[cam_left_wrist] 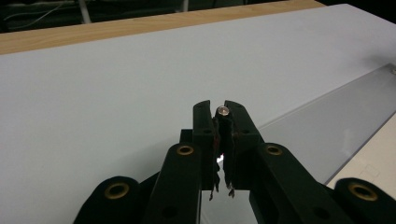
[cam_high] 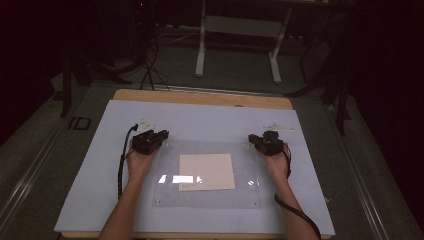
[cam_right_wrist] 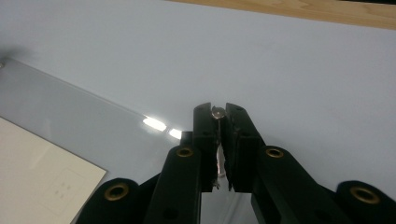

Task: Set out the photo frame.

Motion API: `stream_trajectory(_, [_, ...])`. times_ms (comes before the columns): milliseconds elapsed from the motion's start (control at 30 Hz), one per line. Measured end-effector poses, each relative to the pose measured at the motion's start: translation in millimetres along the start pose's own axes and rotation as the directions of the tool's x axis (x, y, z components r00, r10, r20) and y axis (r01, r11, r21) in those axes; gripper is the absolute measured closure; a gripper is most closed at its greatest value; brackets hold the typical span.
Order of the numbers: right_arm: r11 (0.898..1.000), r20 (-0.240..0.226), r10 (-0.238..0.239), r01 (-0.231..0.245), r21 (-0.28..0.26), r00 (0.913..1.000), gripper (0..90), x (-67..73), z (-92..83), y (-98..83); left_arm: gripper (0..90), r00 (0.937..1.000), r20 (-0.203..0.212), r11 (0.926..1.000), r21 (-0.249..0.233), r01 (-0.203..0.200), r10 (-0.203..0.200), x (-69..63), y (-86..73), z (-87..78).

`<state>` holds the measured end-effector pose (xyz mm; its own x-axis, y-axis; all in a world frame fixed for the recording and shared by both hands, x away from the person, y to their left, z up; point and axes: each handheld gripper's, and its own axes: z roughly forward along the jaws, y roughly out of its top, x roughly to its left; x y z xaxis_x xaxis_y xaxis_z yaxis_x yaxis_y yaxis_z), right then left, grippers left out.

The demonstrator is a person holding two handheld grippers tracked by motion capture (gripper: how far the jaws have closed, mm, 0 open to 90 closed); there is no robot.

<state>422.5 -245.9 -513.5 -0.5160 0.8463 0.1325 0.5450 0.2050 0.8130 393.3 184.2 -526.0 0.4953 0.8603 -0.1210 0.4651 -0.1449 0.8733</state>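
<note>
- Clear acrylic, that's what both hands are working on: a transparent sheet lying flat on the pale blue mat, with a cream paper square under it near the middle.
- Far left first: the left gripper sits at the sheet's far left corner, jaws pinched nearly together. In the left gripper view a small silver stud sits right between the tips, so it looks clamped on that corner fitting.
- Middle: glare streaks on the sheet say glossy and slick. I'd judge it stiff and fairly light, but prone to flexing if lifted from one side alone, and easy to scratch.
- Best purchase, I reckon, is at the corners or edges, where the jaws can bite across the thickness or onto a stud. The flat face offers nothing to hold.
- Over to the right: the right gripper mirrors it at the far right corner, jaws also drawn in tight. The right gripper view shows another silver stud nipped between its tips.
- Both near corners rest on the mat, small fasteners visible there too.
</note>
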Motion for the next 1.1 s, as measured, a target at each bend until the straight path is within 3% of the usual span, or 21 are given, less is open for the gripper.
stream_trajectory(167, [1.000, -0.015, 0.009, -0.009, -0.008, 0.9999, 84.0, -2.3, 0.6, -1.0, 84.4, 0.9999, 0.015, 1.0000, 0.003, 0.003, -0.003, 2.5, -0.1, -0.1])
stream_trajectory(367, [1.000, -0.036, 0.026, -0.026, 0.014, 0.9990, 83.8, -5.8, 1.6, 2.0, 83.7, 0.9957, 0.087, 0.9995, 0.008, 0.030, -0.030, 13.2, 1.0, 1.6])
stream_trajectory(500, [0.998, -0.062, 0.058, -0.056, 0.028, 0.9964, 83.3, -10.5, 3.2, 4.5, 82.2, 0.9818, 0.171, 0.9964, -0.006, 0.085, -0.083, 26.0, -2.1, 5.6])
stream_trajectory(567, [0.997, -0.076, 0.074, -0.071, 0.037, 0.9944, 83.2, -13.1, 4.4, 5.9, 82.1, 0.9788, 0.184, 0.9956, -0.005, 0.093, -0.091, 28.1, -2.2, 6.6])
stream_trajectory(633, [0.995, -0.088, 0.089, -0.085, 0.045, 0.9922, 83.3, -15.6, 6.1, 7.6, 82.2, 0.9650, 0.228, 0.9913, 0.009, 0.131, -0.130, 35.9, -0.8, 11.1])
stream_trajectory(733, [0.993, -0.103, 0.109, -0.104, 0.058, 0.9887, 83.4, -19.4, 9.0, 10.5, 82.3, 0.9547, 0.255, 0.9880, 0.024, 0.153, -0.154, 41.4, 1.2, 14.8])
stream_trajectory(767, [0.993, -0.103, 0.109, -0.104, 0.058, 0.9887, 83.4, -19.4, 9.0, 10.5, 82.3, 0.9547, 0.255, 0.9880, 0.024, 0.153, -0.154, 41.4, 1.2, 14.8])
stream_trajectory(800, [0.993, -0.103, 0.109, -0.103, 0.060, 0.9887, 83.6, -19.9, 9.6, 11.3, 82.3, 0.9487, 0.265, 0.9848, 0.031, 0.171, -0.173, 43.2, 2.3, 16.7])
stream_trajectory(867, [0.992, -0.102, 0.105, -0.097, 0.078, 0.9893, 83.9, -20.7, 11.2, 14.7, 82.4, 0.9462, 0.264, 0.9824, 0.044, 0.182, -0.187, 44.1, 4.5, 18.3])
stream_trajectory(967, [0.992, -0.087, 0.085, -0.077, 0.097, 0.9925, 84.5, -19.9, 13.3, 19.0, 82.6, 0.9414, 0.267, 0.9785, 0.061, 0.197, -0.206, 46.0, 6.6, 20.0])
stream_trajectory(1000, [0.992, -0.077, 0.072, -0.064, 0.107, 0.9944, 84.7, -18.7, 13.7, 21.1, 82.6, 0.9358, 0.272, 0.9746, 0.071, 0.213, -0.224, 47.6, 7.9, 22.0])
stream_trajectory(1100, [0.988, -0.001, 0.012, -0.012, 0.153, 0.9999, 76.7, -11.1, 14.5, 32.3, 82.6, 0.9294, 0.272, 0.9681, 0.087, 0.235, -0.250, 49.1, 9.6, 24.3])
